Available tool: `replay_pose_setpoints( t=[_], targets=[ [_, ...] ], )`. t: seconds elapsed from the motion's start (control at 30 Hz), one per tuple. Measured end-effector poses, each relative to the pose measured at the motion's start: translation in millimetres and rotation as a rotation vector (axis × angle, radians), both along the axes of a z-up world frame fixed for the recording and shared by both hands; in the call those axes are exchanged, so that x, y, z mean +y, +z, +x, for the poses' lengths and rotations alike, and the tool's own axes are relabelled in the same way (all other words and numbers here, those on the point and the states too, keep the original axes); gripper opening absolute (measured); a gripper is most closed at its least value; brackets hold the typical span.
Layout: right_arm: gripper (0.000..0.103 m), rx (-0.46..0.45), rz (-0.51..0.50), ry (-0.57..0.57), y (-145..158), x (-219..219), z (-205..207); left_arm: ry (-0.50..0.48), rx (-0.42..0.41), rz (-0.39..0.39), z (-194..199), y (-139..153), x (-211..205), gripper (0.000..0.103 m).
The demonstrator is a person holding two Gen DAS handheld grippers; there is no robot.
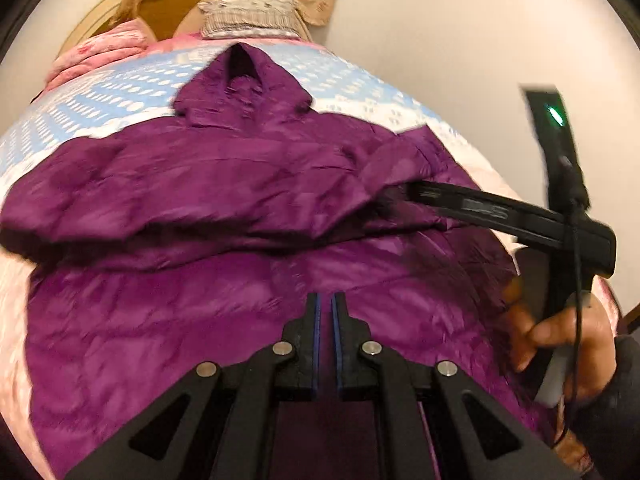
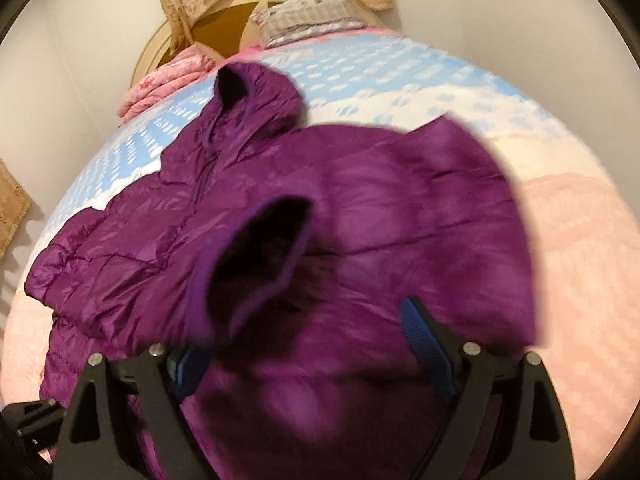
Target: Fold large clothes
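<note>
A purple hooded puffer jacket [image 1: 224,200] lies spread on a bed, hood [image 1: 242,88] toward the headboard. My left gripper [image 1: 326,300] hovers over its lower part with the jaws almost together and nothing between them. My right gripper [image 1: 404,194] reaches in from the right at the folded sleeve. In the right wrist view the jaws are wide apart [image 2: 304,320], and the sleeve with its open cuff [image 2: 260,264] lies between and over the blue pads [image 2: 424,340]. The hood [image 2: 256,96] lies beyond, at upper left.
The bedspread [image 1: 120,92] is blue-and-white at the far end and pink nearer. A folded pink blanket [image 2: 168,80] and a grey pillow [image 1: 248,16] lie by the round headboard [image 2: 224,12]. White walls stand on both sides.
</note>
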State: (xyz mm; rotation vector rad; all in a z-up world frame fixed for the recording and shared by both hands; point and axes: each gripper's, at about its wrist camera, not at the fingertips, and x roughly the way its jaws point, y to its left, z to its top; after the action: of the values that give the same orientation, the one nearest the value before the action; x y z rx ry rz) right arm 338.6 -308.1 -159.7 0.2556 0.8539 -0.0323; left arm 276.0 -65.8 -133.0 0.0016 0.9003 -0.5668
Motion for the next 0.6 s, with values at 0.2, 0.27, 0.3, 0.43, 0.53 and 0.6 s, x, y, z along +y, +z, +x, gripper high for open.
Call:
replay_pose_setpoints(
  t=[0.2,0.27,0.3,0.43,0.53,0.6],
  targets=[
    [0.09,-0.105,-0.065,-0.191,40.7,-36.1,-48.2,0.141,-0.126,-0.03,16.5,43.9,65.4,0.005],
    [0.091,-0.13,0.036,-0.196,47.9,-39.0,-48.9,0.237,-0.157,-0.011,42.5,55.3,84.3,0.005],
    [0.091,-0.129,0.062,-0.176,49.7,-34.2,-44.6,0.299,-0.164,0.009,59.3,61.7,94.1,0.005],
    [0.057,-0.115,-0.117,0.044,54.0,33.7,-9.1,0.384,-0.188,0.084,104.9,70.1,105.6,0.005],
    [0.053,-0.076,-0.137,0.13,41.2,59.2,9.4,0.429,-0.157,0.128,137.0,54.5,110.4,0.005],
    [0.053,-0.04,-0.151,0.117,29.6,58.5,21.7,0.475,-0.078,0.125,147.1,29.4,122.8,0.005]
  ],
)
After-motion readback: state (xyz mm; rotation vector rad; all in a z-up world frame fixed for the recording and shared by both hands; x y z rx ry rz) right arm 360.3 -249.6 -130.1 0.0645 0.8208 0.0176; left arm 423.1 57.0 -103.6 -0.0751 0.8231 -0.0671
